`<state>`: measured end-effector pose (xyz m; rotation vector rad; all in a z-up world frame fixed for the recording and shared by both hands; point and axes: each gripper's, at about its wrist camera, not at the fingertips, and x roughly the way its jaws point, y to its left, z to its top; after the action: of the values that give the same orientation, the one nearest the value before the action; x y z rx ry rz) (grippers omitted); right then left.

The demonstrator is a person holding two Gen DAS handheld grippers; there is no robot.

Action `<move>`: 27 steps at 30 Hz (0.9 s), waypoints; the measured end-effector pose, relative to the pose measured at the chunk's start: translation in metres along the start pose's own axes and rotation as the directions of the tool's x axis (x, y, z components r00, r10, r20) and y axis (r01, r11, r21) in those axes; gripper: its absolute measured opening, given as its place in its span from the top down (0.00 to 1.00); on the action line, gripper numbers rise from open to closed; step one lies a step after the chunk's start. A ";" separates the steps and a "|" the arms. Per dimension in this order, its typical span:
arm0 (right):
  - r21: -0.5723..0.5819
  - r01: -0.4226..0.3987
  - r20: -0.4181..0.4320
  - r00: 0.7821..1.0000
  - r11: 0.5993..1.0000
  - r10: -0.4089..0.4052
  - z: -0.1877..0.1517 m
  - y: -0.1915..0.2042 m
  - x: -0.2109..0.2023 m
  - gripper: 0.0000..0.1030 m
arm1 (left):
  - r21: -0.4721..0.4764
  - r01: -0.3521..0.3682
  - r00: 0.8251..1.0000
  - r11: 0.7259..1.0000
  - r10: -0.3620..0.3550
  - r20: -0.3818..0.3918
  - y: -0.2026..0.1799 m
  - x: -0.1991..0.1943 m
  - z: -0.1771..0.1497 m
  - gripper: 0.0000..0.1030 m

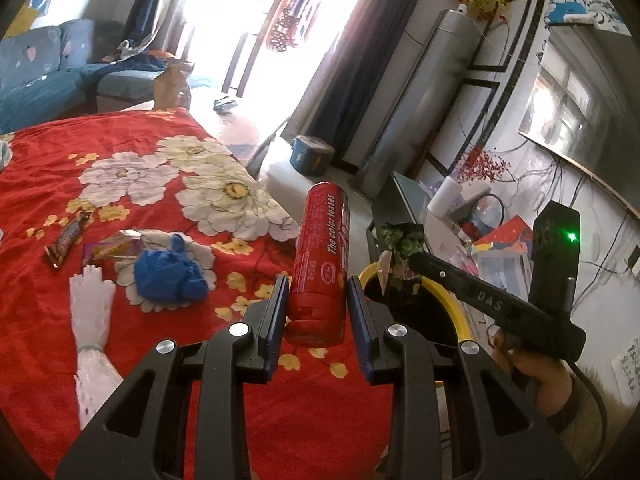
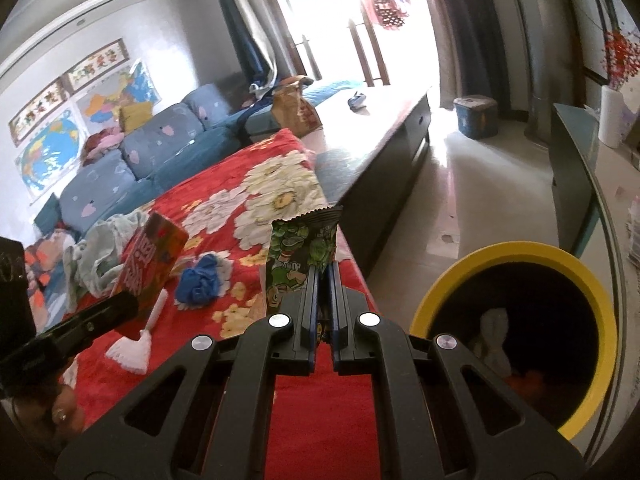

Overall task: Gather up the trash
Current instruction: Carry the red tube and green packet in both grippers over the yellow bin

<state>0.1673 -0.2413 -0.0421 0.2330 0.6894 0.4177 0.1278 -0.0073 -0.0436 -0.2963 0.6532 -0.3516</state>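
Red tube (image 1: 320, 264) upright – green wrapper (image 2: 304, 248) pinched

The round black bin with a yellow rim (image 2: 516, 254) stands just off the edge of the red flowered cloth (image 1: 132, 136), its mouth open upward and mostly unobstructed; pale crumpled trash lies low inside. In the left wrist view the right gripper (image 1: 404, 258) with its green snack wrapper (image 1: 402, 238) hangs over the rim, taking part of that opening. On the cloth, a crumpled blue glove (image 1: 170, 276), a brown candy bar wrapper (image 1: 66, 242) and a white plastic brush (image 1: 92, 312) lie apart, with bare cloth between them.
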 end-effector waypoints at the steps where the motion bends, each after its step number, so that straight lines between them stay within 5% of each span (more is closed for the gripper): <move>1: 0.005 0.006 0.003 1.000 1.000 -0.006 0.000 -0.004 -0.001 0.98 | 0.004 0.001 1.000 1.000 -0.001 -0.003 -0.002 0.002 -0.001 0.72; 27: 0.154 0.133 0.029 0.990 0.979 -0.139 0.002 -0.081 -0.022 0.98 | 0.131 0.060 0.995 0.990 -0.050 -0.081 -0.057 0.035 -0.020 0.72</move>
<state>0.1769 -0.3236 -0.0562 0.3352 0.6946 0.2296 0.1284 -0.0754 -0.0559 -0.1740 0.6951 -0.4593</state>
